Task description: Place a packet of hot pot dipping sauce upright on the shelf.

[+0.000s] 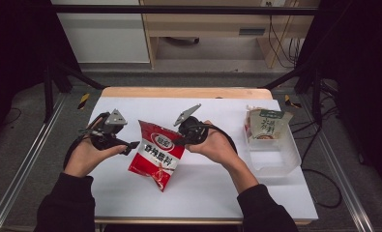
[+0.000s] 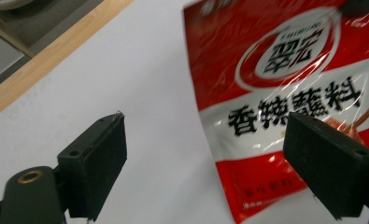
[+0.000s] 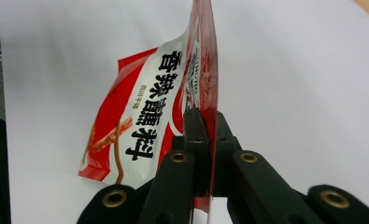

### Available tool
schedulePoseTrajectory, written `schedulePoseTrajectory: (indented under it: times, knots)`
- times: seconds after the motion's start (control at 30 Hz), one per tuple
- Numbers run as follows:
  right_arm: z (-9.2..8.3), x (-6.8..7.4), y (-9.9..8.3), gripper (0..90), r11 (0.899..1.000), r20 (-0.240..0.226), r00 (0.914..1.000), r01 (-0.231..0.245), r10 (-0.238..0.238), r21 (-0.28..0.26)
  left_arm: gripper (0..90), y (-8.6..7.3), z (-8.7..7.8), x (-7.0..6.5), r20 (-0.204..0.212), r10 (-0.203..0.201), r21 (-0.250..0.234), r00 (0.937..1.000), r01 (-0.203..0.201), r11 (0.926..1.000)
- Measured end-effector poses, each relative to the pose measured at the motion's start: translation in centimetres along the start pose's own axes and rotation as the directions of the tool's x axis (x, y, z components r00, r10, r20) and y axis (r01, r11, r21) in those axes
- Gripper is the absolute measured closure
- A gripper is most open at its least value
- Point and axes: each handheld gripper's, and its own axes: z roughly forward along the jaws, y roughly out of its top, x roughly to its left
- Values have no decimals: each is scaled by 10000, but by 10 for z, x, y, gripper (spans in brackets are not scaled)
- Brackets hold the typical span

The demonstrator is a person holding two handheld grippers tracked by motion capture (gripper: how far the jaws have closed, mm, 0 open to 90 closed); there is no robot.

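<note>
Red packet (image 1: pixel 155 153) edge clenched in right gripper (image 1: pixel 181 140); left gripper (image 1: pixel 131 146) released, just beside it.

A white-topped table in a dim, black-framed work bay

The table (image 1: pixel 130 193) has a pale wooden far edge (image 1: pixel 186 92); grey floor (image 1: pixel 29 145) surrounds it, a light wooden cabinet (image 1: pixel 203 29) stands top centre, black cables (image 1: pixel 280 43) hang upper right, dark drapes flank both sides.

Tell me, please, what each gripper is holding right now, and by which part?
The right gripper pinches the red seasoning packet by its upper right edge. The left gripper holds nothing; its jaws stand open beside the packet.
</note>
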Motion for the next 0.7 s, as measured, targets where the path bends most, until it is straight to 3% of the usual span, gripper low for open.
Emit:
schedulePoseTrajectory:
  times: [0.13, 0.2, 0.5, 0.7]
  knots:
    - [-10, -1, 3, 900, 9999, 66, 9999, 92, -92, -85, 132, -10, 1, 4, -10, -250, 63, 9997, 250, 9997]
    - [-20, -2, 6, 900, 9997, 169, 9998, 118, -115, -222, 120, -15, 3, 7, -47, -380, 345, 9993, 381, 9987]
    - [-49, 0, 17, 900, 9991, 537, 9982, 294, -278, -291, 113, -24, 5, 9, -121, -508, 378, 9986, 512, 9980]
    - [-77, -6, 17, 900, 9987, 1010, 9941, 436, -407, -272, 96, -36, 11, 8, -42, -472, 790, 9989, 473, 9958]
